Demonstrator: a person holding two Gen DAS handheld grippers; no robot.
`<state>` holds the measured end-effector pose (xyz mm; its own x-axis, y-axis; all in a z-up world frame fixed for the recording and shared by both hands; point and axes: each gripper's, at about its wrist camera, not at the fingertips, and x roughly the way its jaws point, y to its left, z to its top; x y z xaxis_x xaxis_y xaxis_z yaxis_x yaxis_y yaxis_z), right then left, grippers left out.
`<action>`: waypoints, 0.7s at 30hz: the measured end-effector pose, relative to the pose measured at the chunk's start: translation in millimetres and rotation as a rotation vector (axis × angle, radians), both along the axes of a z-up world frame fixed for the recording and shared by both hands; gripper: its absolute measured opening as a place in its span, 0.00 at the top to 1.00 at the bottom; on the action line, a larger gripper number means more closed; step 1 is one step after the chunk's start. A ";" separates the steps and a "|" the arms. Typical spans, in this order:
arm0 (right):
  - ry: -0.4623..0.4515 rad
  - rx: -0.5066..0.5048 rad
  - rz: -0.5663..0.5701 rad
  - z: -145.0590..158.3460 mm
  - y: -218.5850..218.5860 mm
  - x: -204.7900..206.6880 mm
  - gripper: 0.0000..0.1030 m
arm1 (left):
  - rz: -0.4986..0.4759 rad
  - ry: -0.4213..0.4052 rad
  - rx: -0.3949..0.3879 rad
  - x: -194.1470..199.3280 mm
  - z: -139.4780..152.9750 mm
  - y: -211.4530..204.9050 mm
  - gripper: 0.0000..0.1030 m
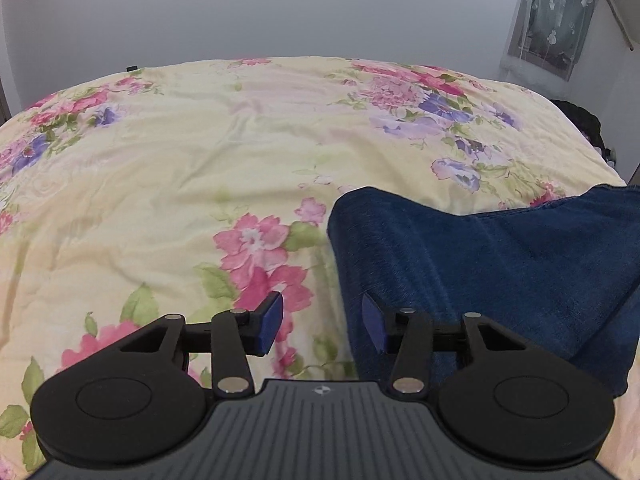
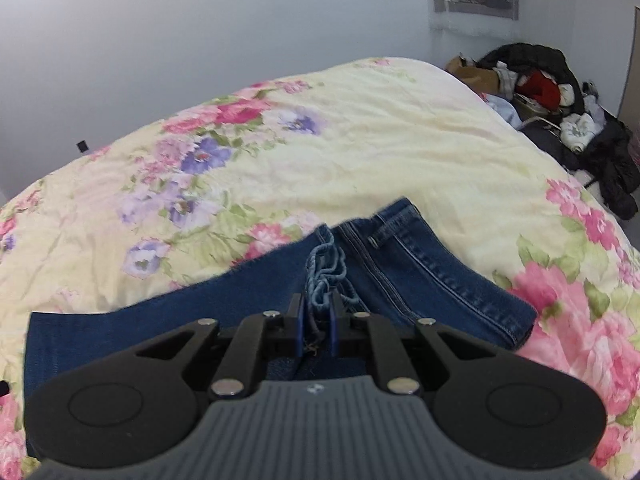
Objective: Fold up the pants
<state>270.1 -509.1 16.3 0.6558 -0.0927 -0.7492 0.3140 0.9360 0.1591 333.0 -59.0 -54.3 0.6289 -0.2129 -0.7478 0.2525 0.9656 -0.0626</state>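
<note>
Dark blue jeans [image 1: 480, 272] lie folded on a floral quilt [image 1: 180, 184]. My left gripper [image 1: 320, 322] is open over their left edge. Its right finger is above the denim and its left finger above the quilt, with the cloth's edge in the gap and neither pad pressing on it. In the right wrist view the jeans [image 2: 420, 276] spread left and right, and a belt loop shows on the waistband. My right gripper [image 2: 316, 316] is shut on a bunched, lighter blue hem fold [image 2: 326, 268] of the jeans.
The quilt [image 2: 360, 152] covers the whole bed up to a pale wall. A pile of dark and red clothes [image 2: 552, 92] sits beyond the bed's right edge. A sheer hanging [image 1: 556, 20] is on the far wall.
</note>
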 end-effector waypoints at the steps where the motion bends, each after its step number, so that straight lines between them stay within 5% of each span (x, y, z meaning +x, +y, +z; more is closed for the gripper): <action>1: -0.027 0.001 0.030 14.8 4.3 2.4 0.93 | -0.003 -0.005 0.001 3.5 0.1 -7.2 0.48; 5: -0.181 -0.031 0.112 67.8 6.3 2.4 0.94 | -0.012 -0.030 -0.020 12.4 2.2 -25.9 0.52; 8: -0.210 -0.083 0.056 76.8 -23.1 -4.9 0.94 | -0.032 -0.054 -0.049 14.8 2.1 -38.0 0.52; 10: -0.150 -0.074 -0.011 52.7 -55.0 -7.9 0.94 | -0.046 -0.047 -0.049 18.1 -3.1 -47.5 0.52; 14: 0.067 -0.018 -0.112 -47.2 -98.3 -9.6 0.94 | -0.060 -0.010 -0.003 23.6 -18.5 -66.5 0.56; 16: 0.075 -0.016 -0.130 -76.4 -102.1 -15.2 0.94 | -0.087 -0.016 0.026 22.7 -21.0 -72.6 0.57; 21: 0.039 -0.078 -0.089 -67.4 -95.2 -18.6 0.94 | -0.092 -0.038 0.073 29.6 -21.8 -75.7 0.58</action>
<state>251.4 -604.2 -51.1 0.6132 -0.2084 -0.7620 0.4011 0.9131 0.0731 362.6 -134.7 -76.1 0.6374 -0.2174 -0.7393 0.3415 0.9397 0.0180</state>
